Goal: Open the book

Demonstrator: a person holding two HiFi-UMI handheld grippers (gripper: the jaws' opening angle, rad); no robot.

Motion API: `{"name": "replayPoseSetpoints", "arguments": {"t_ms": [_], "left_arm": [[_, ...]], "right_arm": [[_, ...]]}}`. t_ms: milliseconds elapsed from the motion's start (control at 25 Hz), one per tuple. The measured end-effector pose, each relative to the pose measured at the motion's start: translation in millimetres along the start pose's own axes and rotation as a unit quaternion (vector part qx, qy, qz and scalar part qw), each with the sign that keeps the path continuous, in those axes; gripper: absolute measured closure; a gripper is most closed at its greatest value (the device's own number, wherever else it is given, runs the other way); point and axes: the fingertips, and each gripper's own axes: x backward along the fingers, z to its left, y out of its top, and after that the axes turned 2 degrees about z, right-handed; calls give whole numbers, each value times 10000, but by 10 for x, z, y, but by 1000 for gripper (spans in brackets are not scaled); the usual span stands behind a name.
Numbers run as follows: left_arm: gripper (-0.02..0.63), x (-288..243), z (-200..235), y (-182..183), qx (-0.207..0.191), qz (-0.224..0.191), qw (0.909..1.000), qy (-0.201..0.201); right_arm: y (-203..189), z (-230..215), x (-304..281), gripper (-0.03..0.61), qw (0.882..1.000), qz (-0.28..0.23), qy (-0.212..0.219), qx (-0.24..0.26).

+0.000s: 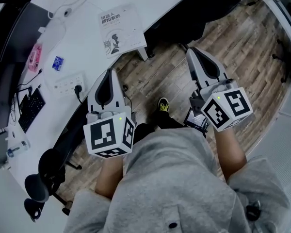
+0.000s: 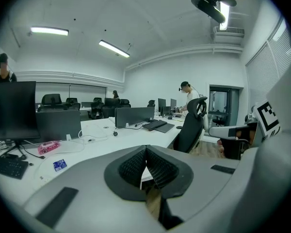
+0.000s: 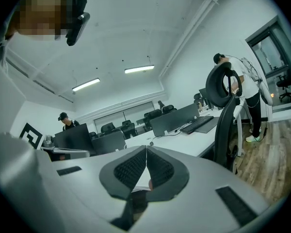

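Both grippers before the closed book. The left gripper (image 1: 111, 73) and the right gripper (image 1: 192, 51) each had their jaws pressed together with nothing between them, and both were over the wooden floor (image 1: 169, 76). The book (image 1: 121, 29) lay shut and flat near the edge of the white desk (image 1: 82, 38), ahead of both pairs of jaws and touching neither, just beyond the left tips and to the left of the right tips. A power strip (image 1: 70, 84) and a keyboard (image 1: 31, 108) lay left of the left jaws.
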Motion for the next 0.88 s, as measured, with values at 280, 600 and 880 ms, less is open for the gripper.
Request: {"name": "replayPoseSetpoints", "arguments": {"t_ms": [280, 600, 880], "left_arm": [[604, 0, -46, 59, -45, -53, 9999, 142], [604, -36, -68, 81, -54, -94, 9999, 96], [604, -184, 72, 79, -34, -55, 10000, 2]], "right_arm": [[73, -56, -61, 551, 9998, -81, 174, -41], [32, -39, -69, 551, 9997, -73, 204, -99], [17, 7, -221, 551, 9998, -10, 161, -77]]}}
